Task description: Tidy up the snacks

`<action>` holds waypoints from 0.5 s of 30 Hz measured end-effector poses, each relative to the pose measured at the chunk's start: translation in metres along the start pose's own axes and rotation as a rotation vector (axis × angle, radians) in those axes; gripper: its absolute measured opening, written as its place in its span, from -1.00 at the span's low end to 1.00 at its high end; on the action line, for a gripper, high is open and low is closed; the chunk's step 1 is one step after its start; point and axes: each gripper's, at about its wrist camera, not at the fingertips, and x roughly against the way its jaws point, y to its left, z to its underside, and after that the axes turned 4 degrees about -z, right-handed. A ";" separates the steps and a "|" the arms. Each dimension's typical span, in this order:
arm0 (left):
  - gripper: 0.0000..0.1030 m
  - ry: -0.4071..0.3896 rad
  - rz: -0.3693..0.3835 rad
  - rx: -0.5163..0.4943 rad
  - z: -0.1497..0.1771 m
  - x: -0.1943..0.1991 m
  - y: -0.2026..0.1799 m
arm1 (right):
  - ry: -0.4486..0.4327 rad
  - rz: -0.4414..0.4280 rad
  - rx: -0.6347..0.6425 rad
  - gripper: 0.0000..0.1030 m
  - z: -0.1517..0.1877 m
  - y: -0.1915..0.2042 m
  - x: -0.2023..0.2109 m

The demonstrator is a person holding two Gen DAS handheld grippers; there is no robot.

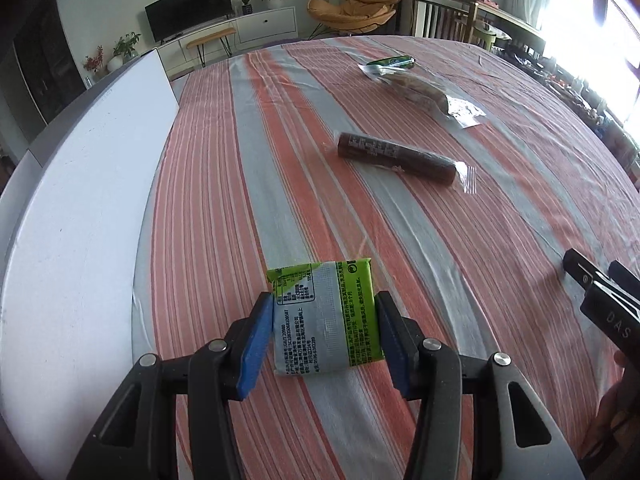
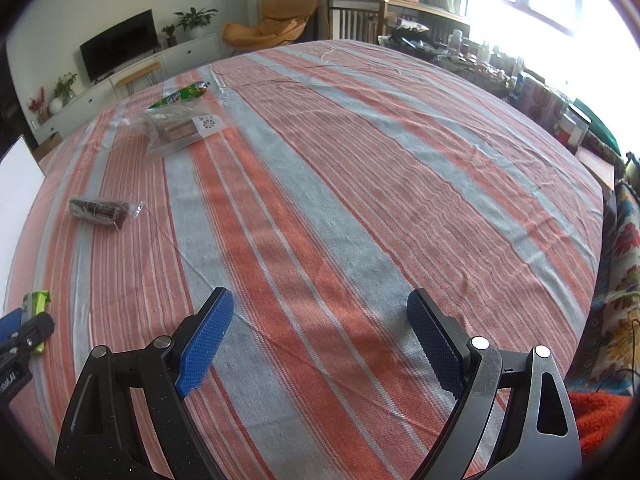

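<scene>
Green packet (image 1: 324,316): clamped by its side edges in my left jaws (image 1: 320,336), just above the striped bench (image 1: 400,240). Judged light, soft, slippery film; flat sides suit. Right jaws (image 2: 320,340) wide open, empty. Right view alone shows the biscuit bag (image 2: 182,128) face-on.

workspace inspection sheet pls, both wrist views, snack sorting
surface: striped cloth over the table, bare in front of the right gripper
job's things: green and silver packet; dark roll; clear bag; green stick
clutter: white board at the table's edge
grippers: left gripper shut on the green and silver packet; right gripper open, holding nothing
cables: nothing seen on the table
surroundings: television, orange chair, plants, bright window
</scene>
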 end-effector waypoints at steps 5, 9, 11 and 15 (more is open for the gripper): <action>0.75 0.006 -0.008 0.083 0.003 -0.010 0.016 | 0.000 -0.001 0.000 0.77 0.000 0.000 0.000; 1.00 -0.023 -0.014 0.096 0.008 -0.014 0.020 | 0.000 0.000 0.000 0.77 0.000 0.000 0.000; 1.00 -0.045 -0.015 0.092 0.009 -0.015 0.020 | 0.000 0.000 0.000 0.77 0.000 0.000 0.000; 1.00 -0.049 -0.015 0.094 0.009 -0.017 0.020 | 0.000 0.000 0.000 0.77 0.000 0.000 0.000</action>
